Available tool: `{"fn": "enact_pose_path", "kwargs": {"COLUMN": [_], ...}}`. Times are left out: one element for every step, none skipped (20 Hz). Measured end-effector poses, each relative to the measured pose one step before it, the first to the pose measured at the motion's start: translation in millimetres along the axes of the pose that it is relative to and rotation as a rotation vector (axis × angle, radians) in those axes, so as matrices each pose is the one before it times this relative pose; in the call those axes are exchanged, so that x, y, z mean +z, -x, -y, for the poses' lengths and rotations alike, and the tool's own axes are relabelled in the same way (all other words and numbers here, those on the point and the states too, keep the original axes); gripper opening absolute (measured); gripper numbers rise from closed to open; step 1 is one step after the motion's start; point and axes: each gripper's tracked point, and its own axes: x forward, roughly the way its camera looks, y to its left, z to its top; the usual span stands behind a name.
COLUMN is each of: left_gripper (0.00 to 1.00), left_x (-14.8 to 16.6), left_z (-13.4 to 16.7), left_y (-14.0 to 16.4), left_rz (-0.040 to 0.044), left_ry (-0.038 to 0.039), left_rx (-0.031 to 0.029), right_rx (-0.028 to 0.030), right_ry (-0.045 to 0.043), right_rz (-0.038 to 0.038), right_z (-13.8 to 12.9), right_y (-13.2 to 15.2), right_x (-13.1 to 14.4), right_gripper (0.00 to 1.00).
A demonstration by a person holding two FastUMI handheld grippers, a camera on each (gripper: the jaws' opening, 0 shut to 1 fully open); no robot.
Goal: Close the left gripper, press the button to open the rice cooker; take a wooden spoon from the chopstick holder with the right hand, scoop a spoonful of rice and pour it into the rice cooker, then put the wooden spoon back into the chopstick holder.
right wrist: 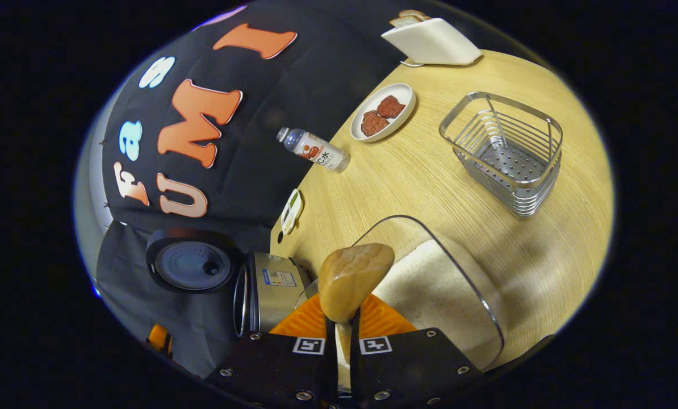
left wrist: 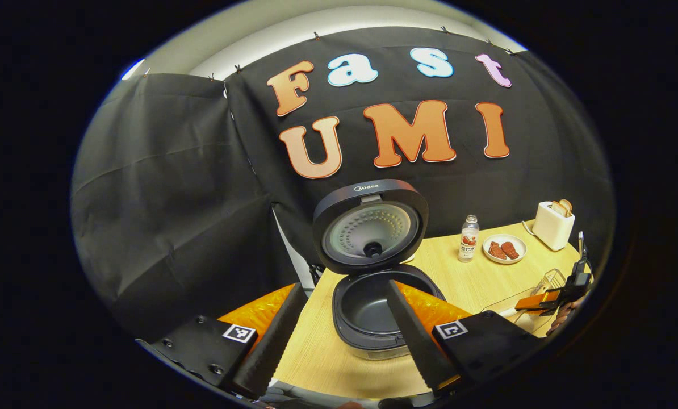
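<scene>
Scooping looks like the step in hand, judged from the open rice cooker point(right wrist: 262, 292) and the spoon already out of its holder. In the right gripper view the right gripper point(right wrist: 343, 332) has its fingers pressed almost together, pinching the handle of the wooden spoon point(right wrist: 355, 277) at the bottom centre of the frame. The spoon's bowl juts forward just past the fingertips, over the near rim of the glass container point(right wrist: 475, 295), whose rice point(right wrist: 430, 284) lies in the lower centre-right. I cannot tell whether the bowl touches the rice.

To do it well, I would tip the bowl down into the deep part of the rice, push forward, then level it before lifting, so nothing spills on the table point(right wrist: 430, 187) on the way to the cooker at the lower left. A firm pinch matters, since the loaded bowl will try to twist the handle.

The wire chopstick holder point(right wrist: 503, 153) stands at the upper right, well apart from the spoon.

In the left gripper view the left gripper point(left wrist: 339, 341) has its fingers spread wide, gripping nothing, with the cooker's bare inner pot point(left wrist: 367, 309) showing between them and the lid point(left wrist: 370, 227) upright above.
</scene>
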Motion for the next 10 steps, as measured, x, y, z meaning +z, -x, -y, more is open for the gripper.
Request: {"fn": "enact_pose_path", "kwargs": {"left_gripper": [0.99,0.99,0.99,0.99,1.00,0.99,0.99,0.99,1.00,1.00], "left_x": [0.57,1.09,-0.48,0.83,-0.65,-0.36,1.17,1.08,0.57,1.42], "left_z": [0.21,1.11,2.24,2.18,2.08,2.06,2.25,1.36,2.54,2.36], "left_y": [1.49,0.43,0.42,0.90,0.83,-0.44,0.35,0.69,0.98,0.87], "left_rz": [0.00066,-0.00070,-0.00158,-0.00008,-0.00076,0.00194,0.00241,0.00340,0.00481,0.00455], "left_ry": [-0.00133,0.00151,0.00271,0.00328,0.00184,0.00123,0.00098,0.00191,0.00271,0.00192], "left_rx": [0.00381,0.00195,-0.00110,-0.00133,-0.00305,-0.00030,-0.00152,0.00000,-0.00123,-0.00198], "right_rx": [0.01095,0.01782,0.01454,0.02194,0.01844,0.02118,0.02068,0.02807,0.02865,0.02664], "right_ry": [-0.02107,-0.02156,-0.02009,-0.02085,-0.02041,-0.02067,-0.02244,-0.02605,-0.02776,-0.02625], "right_rz": [0.00522,0.00647,0.00490,0.00283,0.00321,0.00974,0.00366,0.00482,-0.00195,0.00515], "right_z": [2.81,0.17,-0.97,-1.69,-1.26,-3.32,-1.64,-5.36,-3.94,-6.83], "right_y": [4.58,3.82,4.24,4.11,5.68,4.18,5.68,3.22,1.60,2.25], "right_x": [4.29,4.67,4.46,5.07,4.62,7.48,6.50,5.41,4.24,5.11], "right_gripper": [0.08,0.08,0.08,0.08,0.08,0.08,0.08,0.08,0.08,0.08]}}
